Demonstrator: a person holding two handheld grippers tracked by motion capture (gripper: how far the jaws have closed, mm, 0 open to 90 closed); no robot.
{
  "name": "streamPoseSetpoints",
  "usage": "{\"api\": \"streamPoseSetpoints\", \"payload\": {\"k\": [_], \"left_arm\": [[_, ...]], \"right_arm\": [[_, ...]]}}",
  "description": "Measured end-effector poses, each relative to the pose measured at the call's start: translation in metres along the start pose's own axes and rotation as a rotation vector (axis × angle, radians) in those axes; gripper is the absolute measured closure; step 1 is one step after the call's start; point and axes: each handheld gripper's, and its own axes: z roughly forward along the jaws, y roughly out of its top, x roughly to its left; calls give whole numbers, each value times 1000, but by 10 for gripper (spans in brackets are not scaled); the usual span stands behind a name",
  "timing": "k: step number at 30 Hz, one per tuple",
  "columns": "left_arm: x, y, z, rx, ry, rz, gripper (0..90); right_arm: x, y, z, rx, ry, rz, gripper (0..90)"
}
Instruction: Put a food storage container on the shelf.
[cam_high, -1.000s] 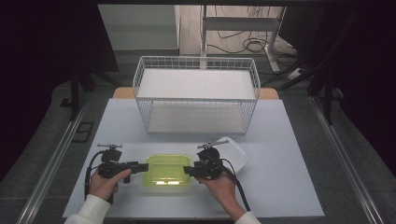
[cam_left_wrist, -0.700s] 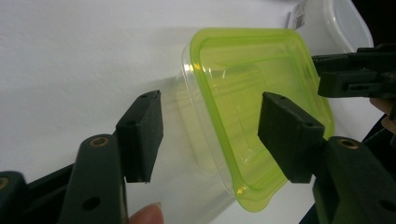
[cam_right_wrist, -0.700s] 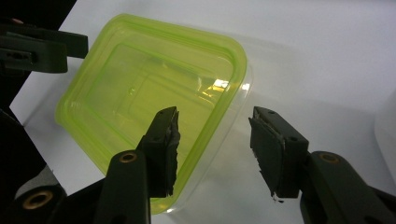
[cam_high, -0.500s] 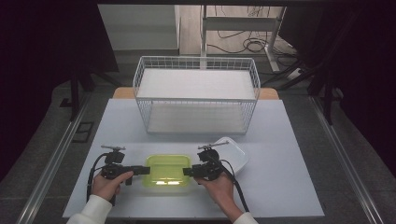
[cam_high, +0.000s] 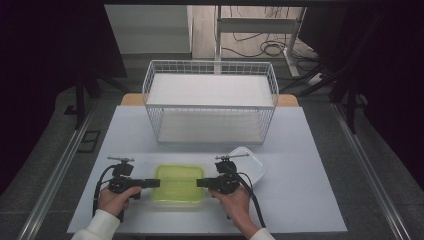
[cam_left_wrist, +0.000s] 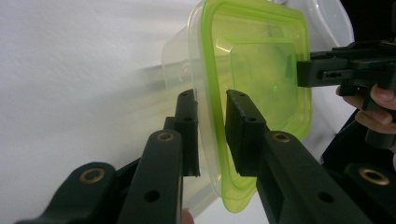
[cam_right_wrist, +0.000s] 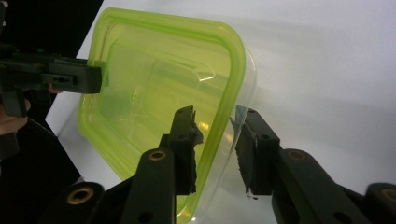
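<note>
A clear plastic box with a yellow-green lid (cam_high: 180, 182) lies flat on the white table near its front edge. My left gripper (cam_high: 155, 183) reaches in from the left and straddles the box's left rim (cam_left_wrist: 212, 140). Its jaws (cam_left_wrist: 212, 100) have just been closing, with a thin gap still showing beside the rim. My right gripper (cam_high: 200, 183) straddles the opposite rim (cam_right_wrist: 224, 121). Its jaws (cam_right_wrist: 217, 119) have also been closing, and its pads stand a little off the lid edge. Each gripper view shows the other gripper across the box (cam_left_wrist: 322, 70) (cam_right_wrist: 74, 74).
A white wire basket (cam_high: 210, 100) stands at the back middle of the table (cam_high: 310, 200). A second clear container (cam_high: 250, 162) lies just right of and behind the green box, close to my right hand. Open tabletop stretches to the right.
Both hands and the green-lidded box stay where they were. The grippers hold the same places at the box's two sides.
</note>
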Motion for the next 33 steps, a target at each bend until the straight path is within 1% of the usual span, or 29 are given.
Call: {"api": "streamPoseSetpoints", "payload": {"k": [2, 3, 4, 8, 10, 12, 13, 14, 15, 17, 18, 19, 22, 23, 24, 27, 31, 32, 33], "left_arm": [[-2, -1, -2, -8, -13, 7, 770], [-2, -1, -2, -8, -13, 7, 771], [-4, -1, -3, -12, -14, 11, 770], [-7, -1, -5, -22, -22, 16, 769], [-12, -1, -7, -35, -21, 36, 770], [-13, -1, -8, -40, -20, 41, 771], [-17, 0, -11, -53, -21, 57, 771], [-17, 0, -11, -53, -21, 57, 770], [-21, 0, -14, -64, -17, 73, 771], [-24, 1, -16, -69, -17, 81, 771], [-26, 1, -18, -80, -17, 92, 771], [-30, 1, -20, -94, -19, 105, 770], [-37, 2, -23, -108, -16, 136, 769], [-37, 2, -23, -108, -16, 136, 769], [-41, 2, -26, -117, -13, 153, 769], [-45, 3, -28, -130, -11, 171, 771], [-48, 3, -30, -143, -11, 176, 778], [-48, 3, -30, -143, -11, 176, 780], [-49, 4, -31, -150, -18, 182, 781]], "right_arm": [[0, 0, -2, -10, 2, 7, 713], [0, 0, -2, -10, 2, 7, 713], [1, 0, -4, -29, 3, 4, 732], [-1, 0, -7, -42, 16, 3, 738], [-1, 0, -11, -49, 27, -3, 743], [-1, 1, -12, -53, 31, -4, 745], [0, 1, -15, -64, 40, -10, 746], [0, 1, -15, -64, 40, -10, 746], [0, 2, -18, -74, 52, -19, 746], [1, 3, -20, -78, 55, -25, 746], [1, 3, -22, -84, 59, -30, 746], [3, 5, -26, -105, 67, -47, 747], [4, 6, -32, -121, 77, -62, 749], [4, 6, -34, -125, 81, -66, 750], [5, 6, -37, -129, 88, -71, 750], [6, 6, -42, -144, 94, -89, 755], [10, 6, -51, -163, 103, -126, 764], [10, 6, -51, -163, 103, -126, 764], [12, 6, -55, -175, 103, -147, 765]]}}
